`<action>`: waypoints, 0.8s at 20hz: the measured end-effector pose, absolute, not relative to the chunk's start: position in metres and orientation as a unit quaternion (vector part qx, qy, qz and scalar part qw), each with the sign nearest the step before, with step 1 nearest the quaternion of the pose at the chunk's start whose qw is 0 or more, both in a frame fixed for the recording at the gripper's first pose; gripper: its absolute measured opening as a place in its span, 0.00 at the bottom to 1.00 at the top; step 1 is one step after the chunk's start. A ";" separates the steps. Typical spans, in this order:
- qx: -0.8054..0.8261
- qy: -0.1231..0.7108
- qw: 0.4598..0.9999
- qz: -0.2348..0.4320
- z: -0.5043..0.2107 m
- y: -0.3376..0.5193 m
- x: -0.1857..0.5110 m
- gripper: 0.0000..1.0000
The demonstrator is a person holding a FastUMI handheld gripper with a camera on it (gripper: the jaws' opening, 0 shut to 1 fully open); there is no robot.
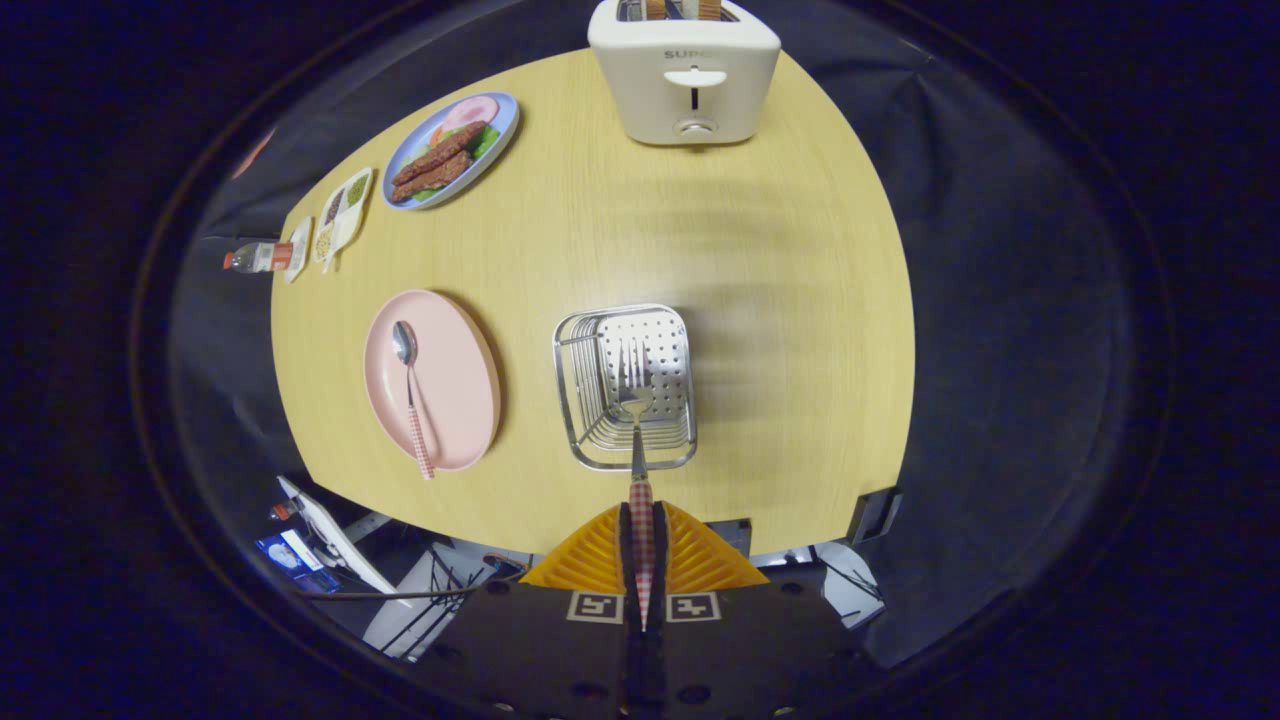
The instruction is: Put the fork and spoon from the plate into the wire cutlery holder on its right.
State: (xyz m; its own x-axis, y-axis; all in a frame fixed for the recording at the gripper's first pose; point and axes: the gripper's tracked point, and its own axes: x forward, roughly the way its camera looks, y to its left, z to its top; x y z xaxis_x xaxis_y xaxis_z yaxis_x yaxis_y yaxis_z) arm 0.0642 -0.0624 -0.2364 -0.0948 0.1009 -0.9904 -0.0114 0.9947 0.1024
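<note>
Over table [760, 300], gripper [641, 545] clamps fork [636, 420], tines pointing into holder [625, 385].

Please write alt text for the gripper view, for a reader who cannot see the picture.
The claw is shut on the checked handle of a fork, holding its prongs above the wire cutlery holder on a wooden table. Left of the holder, a spoon lies on a pink plate. Beyond them stand a toaster and a blue plate of food.
</note>
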 end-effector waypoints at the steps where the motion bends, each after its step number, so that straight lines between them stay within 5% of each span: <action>1: 0.032 0.743 0.668 0.039 -0.238 -0.062 0.065 0.01; 9: 0.043 0.737 0.674 0.035 -0.242 -0.059 0.076 0.15; 11: 0.048 0.716 0.695 0.042 -0.235 -0.057 0.082 0.29; 13: 0.041 0.680 0.730 0.055 -0.224 -0.056 0.090 0.57; 16: 0.019 0.606 0.792 0.070 -0.201 -0.049 0.100 0.83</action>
